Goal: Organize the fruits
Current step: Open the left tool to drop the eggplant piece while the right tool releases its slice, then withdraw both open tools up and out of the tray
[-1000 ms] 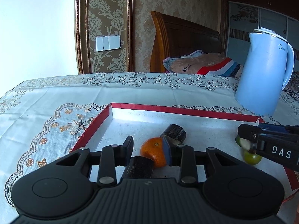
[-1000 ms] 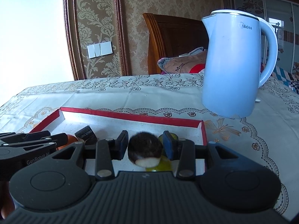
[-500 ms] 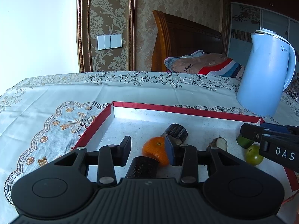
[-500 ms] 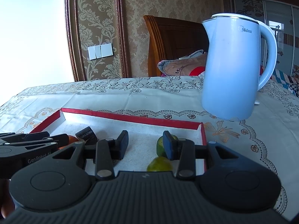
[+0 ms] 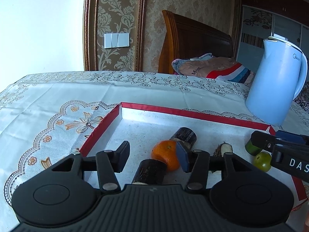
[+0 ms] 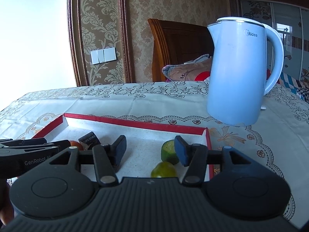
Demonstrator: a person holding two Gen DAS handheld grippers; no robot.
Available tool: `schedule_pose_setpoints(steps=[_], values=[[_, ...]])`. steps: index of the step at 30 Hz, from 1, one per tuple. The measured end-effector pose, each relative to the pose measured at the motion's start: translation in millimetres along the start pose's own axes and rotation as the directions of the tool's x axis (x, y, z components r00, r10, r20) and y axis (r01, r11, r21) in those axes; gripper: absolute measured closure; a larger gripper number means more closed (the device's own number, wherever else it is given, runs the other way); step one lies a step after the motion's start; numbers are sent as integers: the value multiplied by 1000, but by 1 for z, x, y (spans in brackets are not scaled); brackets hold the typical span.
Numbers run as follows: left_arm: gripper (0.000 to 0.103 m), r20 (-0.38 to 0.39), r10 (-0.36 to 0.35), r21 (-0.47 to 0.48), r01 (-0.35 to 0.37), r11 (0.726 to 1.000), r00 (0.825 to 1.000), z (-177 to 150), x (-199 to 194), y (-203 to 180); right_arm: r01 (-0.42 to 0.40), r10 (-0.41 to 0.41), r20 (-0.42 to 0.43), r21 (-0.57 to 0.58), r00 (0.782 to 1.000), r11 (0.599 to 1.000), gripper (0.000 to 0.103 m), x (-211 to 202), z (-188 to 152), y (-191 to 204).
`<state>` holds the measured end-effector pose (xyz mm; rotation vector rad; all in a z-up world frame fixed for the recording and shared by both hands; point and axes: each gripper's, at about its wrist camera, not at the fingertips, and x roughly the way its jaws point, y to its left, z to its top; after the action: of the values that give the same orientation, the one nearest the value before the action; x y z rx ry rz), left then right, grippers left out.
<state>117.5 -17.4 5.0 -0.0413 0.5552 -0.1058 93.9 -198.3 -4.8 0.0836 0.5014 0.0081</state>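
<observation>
Behind your left gripper (image 5: 152, 155), jaws just widening and gripping nothing, the bright orange (image 5: 165, 154) is sitting half-hidden in the red-rimmed tray (image 5: 193, 114); your right gripper (image 6: 149, 150) is likewise spreading empty.

"Midea" on the kettle (image 6: 234, 73), "GenRobot AI" on the left tongs (image 6: 29, 150), "DAS" on the right tongs (image 5: 278, 145).

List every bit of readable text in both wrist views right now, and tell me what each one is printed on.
"Midea": on the blue kettle, near its top; blurred in the left wrist view.
"GenRobot AI": on the left gripper, seen from the right wrist; its end is cut off.
"DAS": on the right gripper, seen from the left wrist; the rest runs out of frame.
"Most": on the pillow, partly folded, so uncertain.
Nothing else is readable.
</observation>
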Motion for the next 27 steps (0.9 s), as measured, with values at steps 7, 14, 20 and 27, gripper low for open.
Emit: schedule_pose_setpoints(steps=[7,14,20,27], values=[[51,-9,-3,1,3,1000,1000,-1,0,0,9,-9,9,4,1000,1000,33,-2,-1,-1],[50,-5,-2,0,2,1000,1000,-3,-2,1,15,-16,20,20,1000,1000,22,-6,-2,-5],[49,7,2,2,-2,1000,1000,-6,-9,4,18,-19,28,34,999,999,10,-11,-5,-10],[49,14,2,7,-2,1000,1000,-9,-14,6,14,-15,22,45,1000,999,5,-15,-8,-12]])
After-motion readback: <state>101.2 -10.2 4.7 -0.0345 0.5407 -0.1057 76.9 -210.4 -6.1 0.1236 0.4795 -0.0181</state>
